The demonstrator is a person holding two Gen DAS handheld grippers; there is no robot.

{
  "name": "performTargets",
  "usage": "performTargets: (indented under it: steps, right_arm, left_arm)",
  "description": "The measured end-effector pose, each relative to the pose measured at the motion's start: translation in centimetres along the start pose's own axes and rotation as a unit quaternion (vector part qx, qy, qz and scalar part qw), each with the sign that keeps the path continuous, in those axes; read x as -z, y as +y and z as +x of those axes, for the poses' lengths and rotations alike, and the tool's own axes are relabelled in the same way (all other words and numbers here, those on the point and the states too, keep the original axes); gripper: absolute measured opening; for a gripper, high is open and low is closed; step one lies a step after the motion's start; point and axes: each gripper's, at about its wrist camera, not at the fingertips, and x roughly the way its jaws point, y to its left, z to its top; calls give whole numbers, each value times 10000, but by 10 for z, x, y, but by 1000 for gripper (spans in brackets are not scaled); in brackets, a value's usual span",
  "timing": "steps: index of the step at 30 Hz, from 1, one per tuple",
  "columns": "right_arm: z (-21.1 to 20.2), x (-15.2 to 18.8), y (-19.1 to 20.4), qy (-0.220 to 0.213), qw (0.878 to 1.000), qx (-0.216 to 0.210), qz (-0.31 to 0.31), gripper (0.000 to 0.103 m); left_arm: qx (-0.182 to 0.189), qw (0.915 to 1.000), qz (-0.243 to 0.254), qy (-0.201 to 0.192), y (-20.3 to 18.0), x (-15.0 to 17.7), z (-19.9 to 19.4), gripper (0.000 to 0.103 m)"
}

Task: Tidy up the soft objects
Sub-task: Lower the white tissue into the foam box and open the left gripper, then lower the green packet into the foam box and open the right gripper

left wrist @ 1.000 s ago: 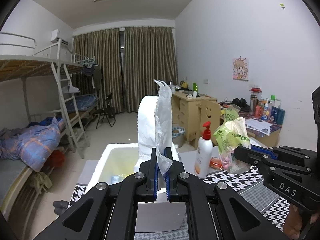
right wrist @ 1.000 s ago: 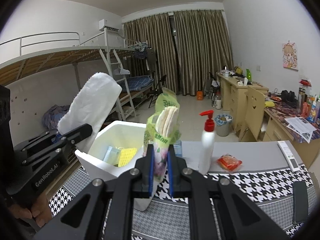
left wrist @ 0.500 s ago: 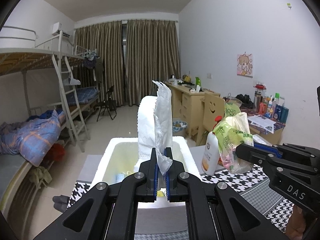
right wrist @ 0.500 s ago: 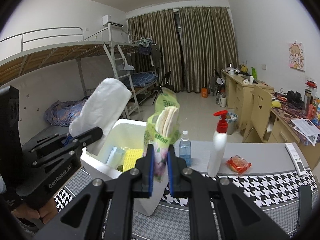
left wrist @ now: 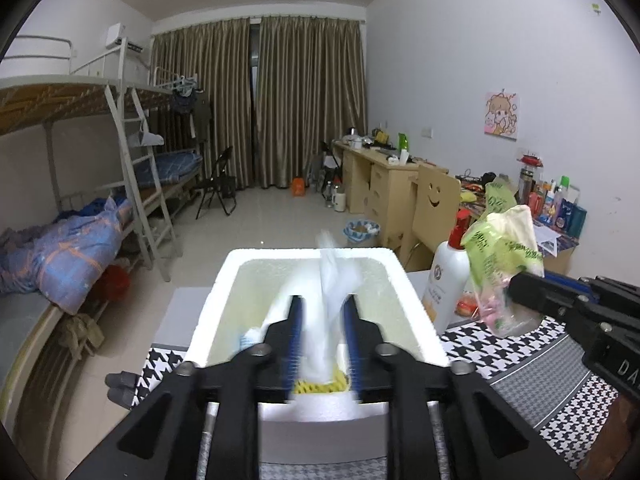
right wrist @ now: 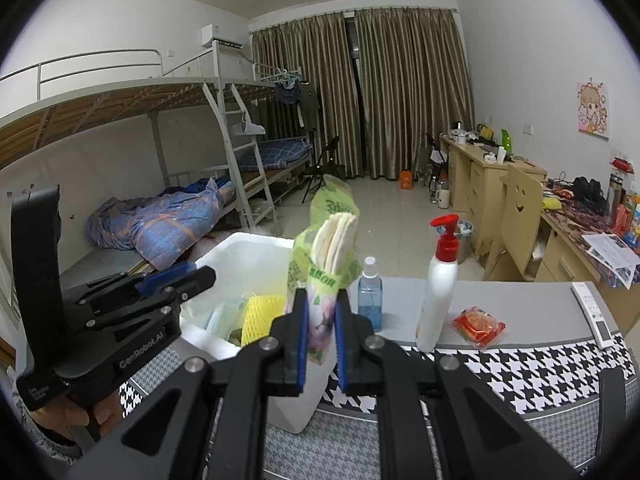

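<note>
Hovering over the open white foam box [left wrist: 416, 312], the left tool [left wrist: 322, 334] is seen with its jaws just parted; the white plastic-wrapped soft pack [left wrist: 328, 288] is blurred between the blue pads [left wrist: 295, 336], which no longer press on it, so it is judged to be dropping into the box. The release has been made above the box mouth so that the pack lands inside and not on the bench [right wrist: 516, 320]. A yellow mesh sponge [right wrist: 262, 314] and pale blue packets [right wrist: 224, 316] are already lying in the box.

A narrow grip is kept by the right tool [right wrist: 321, 334] on the green plastic bag of cream-coloured round pads [right wrist: 328, 248], which is held upright by its lower end, just beside the box's near wall, presumably waiting for its turn. Hard things, the white pump bottle with a red head [right wrist: 438, 292], the small blue bottle [right wrist: 370, 300] and the red snack packet [right wrist: 478, 326], are left standing on the grey bench top behind the black-and-white houndstooth mat [right wrist: 520, 376], apart from the box.
</note>
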Motion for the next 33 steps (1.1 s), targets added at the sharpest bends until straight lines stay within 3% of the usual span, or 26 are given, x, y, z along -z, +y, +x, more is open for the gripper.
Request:
performTargets:
  steps: [3, 6, 21, 33]
  right_arm:
    - [2, -1, 2, 28, 10000, -5, 6, 15]
    - [3, -2, 5, 38, 10000, -17, -9, 15]
    - [13, -8, 16, 89, 9996, -279, -22, 15]
    - [27, -14, 27, 154, 9990, -405, -130, 15]
  left_arm:
    - [-34, 9998, -173, -133, 8, 1, -8, 71]
    - [-110, 9994, -173, -282, 10, 1, -16, 81]
    - [-439, 9964, -345, -638, 28, 4, -45, 98]
    - [-701, 9936, -525, -715, 48, 14, -57, 102]
